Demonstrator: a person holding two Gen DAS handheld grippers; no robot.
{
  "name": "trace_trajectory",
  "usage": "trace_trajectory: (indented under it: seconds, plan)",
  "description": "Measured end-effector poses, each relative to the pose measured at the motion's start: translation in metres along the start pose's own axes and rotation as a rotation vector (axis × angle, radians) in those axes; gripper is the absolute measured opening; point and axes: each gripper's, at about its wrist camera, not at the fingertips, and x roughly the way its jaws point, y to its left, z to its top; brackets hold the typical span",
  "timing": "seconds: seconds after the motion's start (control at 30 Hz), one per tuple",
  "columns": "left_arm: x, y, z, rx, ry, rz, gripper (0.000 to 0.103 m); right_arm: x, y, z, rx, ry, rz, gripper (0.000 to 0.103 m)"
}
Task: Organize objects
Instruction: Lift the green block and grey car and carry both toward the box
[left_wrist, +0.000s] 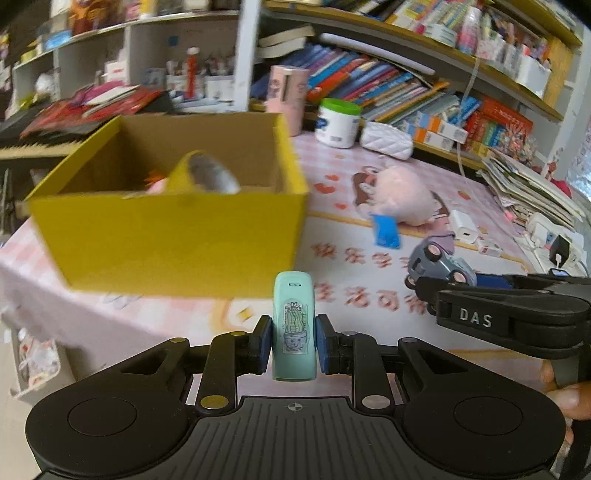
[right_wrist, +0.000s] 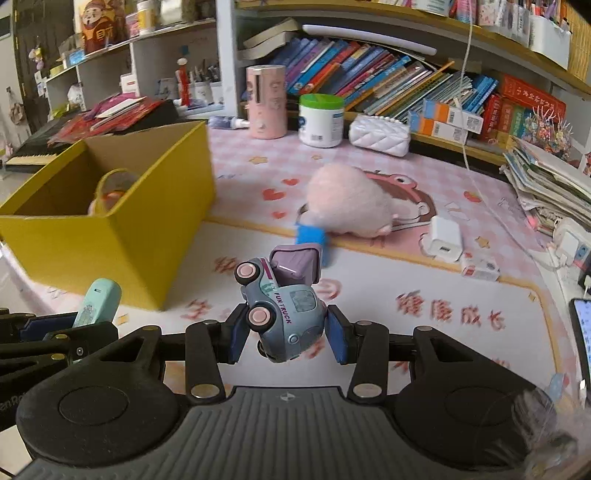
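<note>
My left claw (left_wrist: 293, 349) is clamped on a mint correction-tape case (left_wrist: 293, 325), held upright; my right claw (right_wrist: 286, 334) pinches a tipped blue-grey toy truck (right_wrist: 282, 314). I carry both clear of the table (right_wrist: 424, 332), I judge for the yellow box (left_wrist: 166, 240) at far left. Its contents are blurred; the truck's far side is hidden.

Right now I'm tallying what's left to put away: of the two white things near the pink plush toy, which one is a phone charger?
The white charger beside the plush toy, smooth and blocky; the quilted white pouch lies by the books.
</note>
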Motion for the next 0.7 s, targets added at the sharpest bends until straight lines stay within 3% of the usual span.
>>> trace_trajectory:
  seconds: [0.23, 0.7]
  plan:
    - [-0.031, 0.047, -0.023, -0.072, -0.003, 0.036, 0.023, -0.025, 0.063, -0.021, -0.059, 0.036, 0.011, 0.042]
    - [-0.083, 0.11, -0.067, -0.068, 0.005, 0.071, 0.023, -0.059, 0.144, -0.074, -0.063, 0.067, 0.034, 0.042]
